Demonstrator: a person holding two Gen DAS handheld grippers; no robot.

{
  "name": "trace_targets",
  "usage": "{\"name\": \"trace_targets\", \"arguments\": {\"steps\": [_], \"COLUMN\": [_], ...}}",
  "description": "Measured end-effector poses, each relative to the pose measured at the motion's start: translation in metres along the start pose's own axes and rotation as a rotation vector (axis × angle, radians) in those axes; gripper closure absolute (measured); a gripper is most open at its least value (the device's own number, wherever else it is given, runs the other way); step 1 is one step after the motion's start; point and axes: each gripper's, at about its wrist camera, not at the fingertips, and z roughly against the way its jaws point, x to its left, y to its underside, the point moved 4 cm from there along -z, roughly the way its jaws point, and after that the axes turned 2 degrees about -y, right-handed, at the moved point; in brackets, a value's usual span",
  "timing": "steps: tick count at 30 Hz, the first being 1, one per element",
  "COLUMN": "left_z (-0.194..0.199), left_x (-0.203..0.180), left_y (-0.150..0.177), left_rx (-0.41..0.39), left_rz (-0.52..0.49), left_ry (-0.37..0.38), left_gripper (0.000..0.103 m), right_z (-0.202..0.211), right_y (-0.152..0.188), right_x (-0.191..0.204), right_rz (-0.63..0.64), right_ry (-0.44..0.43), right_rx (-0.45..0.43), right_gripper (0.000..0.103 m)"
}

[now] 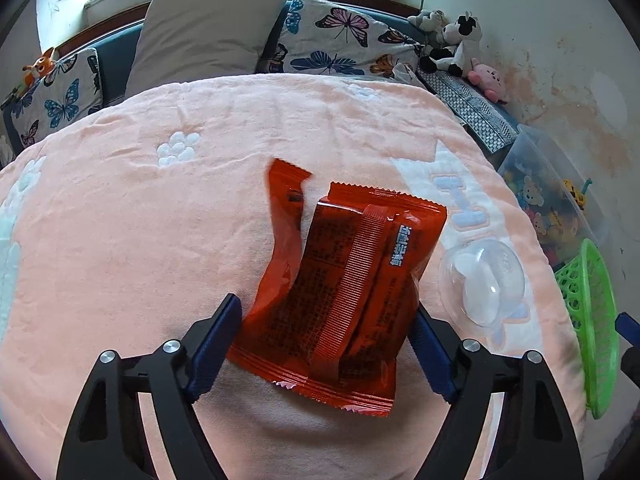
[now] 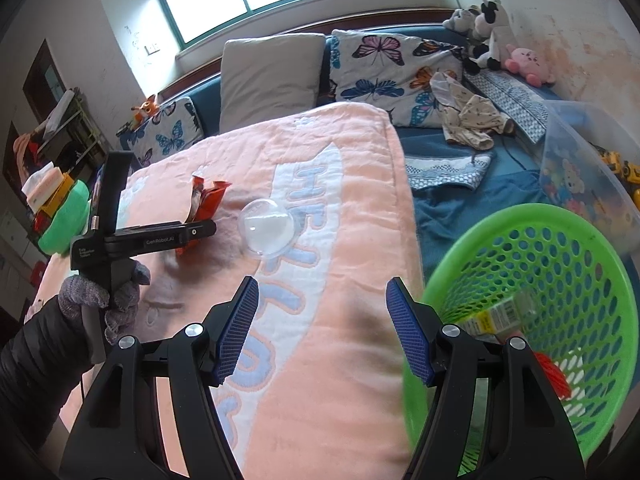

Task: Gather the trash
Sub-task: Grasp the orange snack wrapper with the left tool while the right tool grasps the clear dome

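Orange wrapper [image 1: 340,292] lies between left tool's [image 1: 326,344] spread, non-gripping jaws; right tool [image 2: 320,328] gapes empty beside green basket [image 2: 560,240].

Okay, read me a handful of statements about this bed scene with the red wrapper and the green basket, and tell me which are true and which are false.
1. The red wrapper lies between the left gripper fingers. True.
2. The clear plastic dome is inside the green basket. False: it lies on the pink blanket, beside the wrapper.
3. The right gripper holds the wrapper. False: its jaws are open with nothing between them.
4. The basket already has items in it. True.
5. The basket sits left of the blanket in the right wrist view. False: it is on the right.
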Motion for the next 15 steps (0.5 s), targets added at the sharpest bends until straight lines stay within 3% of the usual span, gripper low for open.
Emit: {"name": "trace_targets", "arguments": {"steps": [10,15], "left_z": [0.019,0.033], "left_x": [-0.006,-0.003], "left_y": [-0.002,-0.002], "left_rx": [-0.035,-0.062], "left_rz": [-0.028,-0.028], "left_ry": [0.058,0.072], "left_gripper": [0.064,0.072], "right_z": [-0.026,-0.041], "right_y": [-0.006,-0.014], "right_x": [0.014,0.026], "right_rz": [0.012,0.024], "right_ry": [-0.033,-0.058], "right_rx": [0.027,0.035], "right_gripper": [0.036,0.036]}}
